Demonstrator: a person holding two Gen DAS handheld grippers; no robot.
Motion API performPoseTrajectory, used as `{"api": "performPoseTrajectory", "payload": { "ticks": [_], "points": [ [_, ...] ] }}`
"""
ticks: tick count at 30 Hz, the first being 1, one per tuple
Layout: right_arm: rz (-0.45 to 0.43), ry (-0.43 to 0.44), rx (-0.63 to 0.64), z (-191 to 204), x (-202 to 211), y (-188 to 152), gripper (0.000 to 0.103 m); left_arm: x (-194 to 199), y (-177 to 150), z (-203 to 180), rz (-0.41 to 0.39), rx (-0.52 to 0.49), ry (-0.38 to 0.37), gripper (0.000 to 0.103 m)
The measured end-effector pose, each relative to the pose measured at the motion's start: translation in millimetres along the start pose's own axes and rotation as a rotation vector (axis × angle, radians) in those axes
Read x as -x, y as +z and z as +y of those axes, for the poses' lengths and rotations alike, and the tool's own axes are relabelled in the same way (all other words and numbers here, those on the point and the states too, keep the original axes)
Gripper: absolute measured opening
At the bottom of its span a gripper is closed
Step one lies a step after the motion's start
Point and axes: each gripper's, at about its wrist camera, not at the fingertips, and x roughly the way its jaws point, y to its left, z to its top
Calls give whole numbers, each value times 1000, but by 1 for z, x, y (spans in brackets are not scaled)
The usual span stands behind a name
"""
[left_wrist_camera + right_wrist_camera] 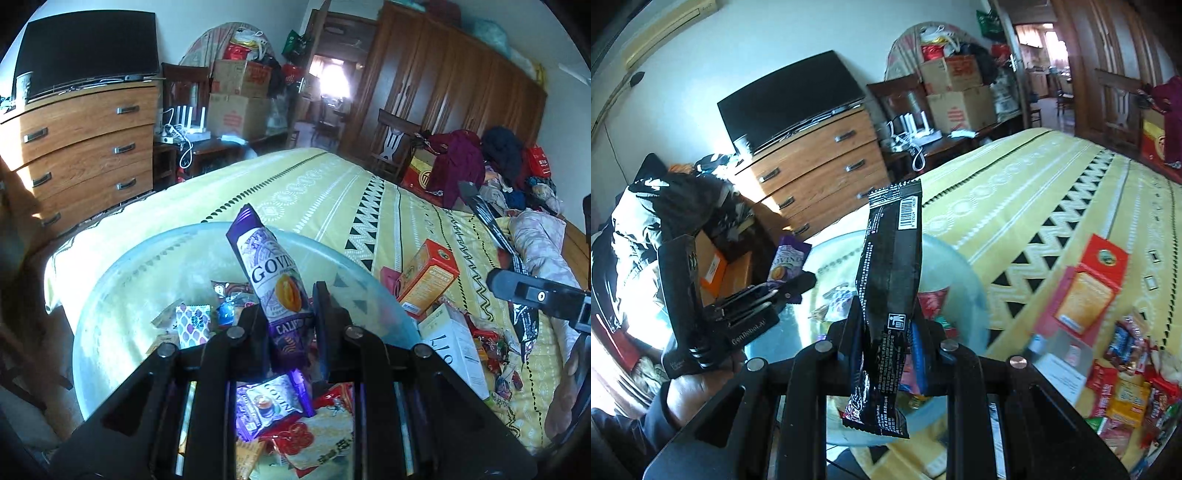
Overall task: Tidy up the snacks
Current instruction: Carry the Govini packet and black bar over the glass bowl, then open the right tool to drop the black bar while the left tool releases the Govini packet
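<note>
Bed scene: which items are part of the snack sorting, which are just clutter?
Job:
- purple packet in left gripper
- black packet in right gripper
- clear bowl with snacks
- loose snacks on bed
- orange box

Clutter:
- dresser
- TV
- cardboard boxes
- clothes pile

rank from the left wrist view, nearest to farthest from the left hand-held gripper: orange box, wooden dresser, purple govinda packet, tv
1. purple Govinda packet, clamped in the left hand-held gripper itself
2. orange box, to the right on the yellow bedspread
3. wooden dresser, off the bed's far-left side
4. TV, on top of the dresser against the wall
</note>
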Motion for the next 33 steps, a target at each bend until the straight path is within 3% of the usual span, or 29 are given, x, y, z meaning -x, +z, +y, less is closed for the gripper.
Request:
{"api": "performPoseTrajectory", "payload": {
  "ticks": [9,33],
  "points": [
    [49,35,-19,4,-30,1,25,-2,-1,14,20,8,1,20],
    [64,38,-21,7,-36,2,26,-7,2,19,36,3,1,20]
  ]
}}
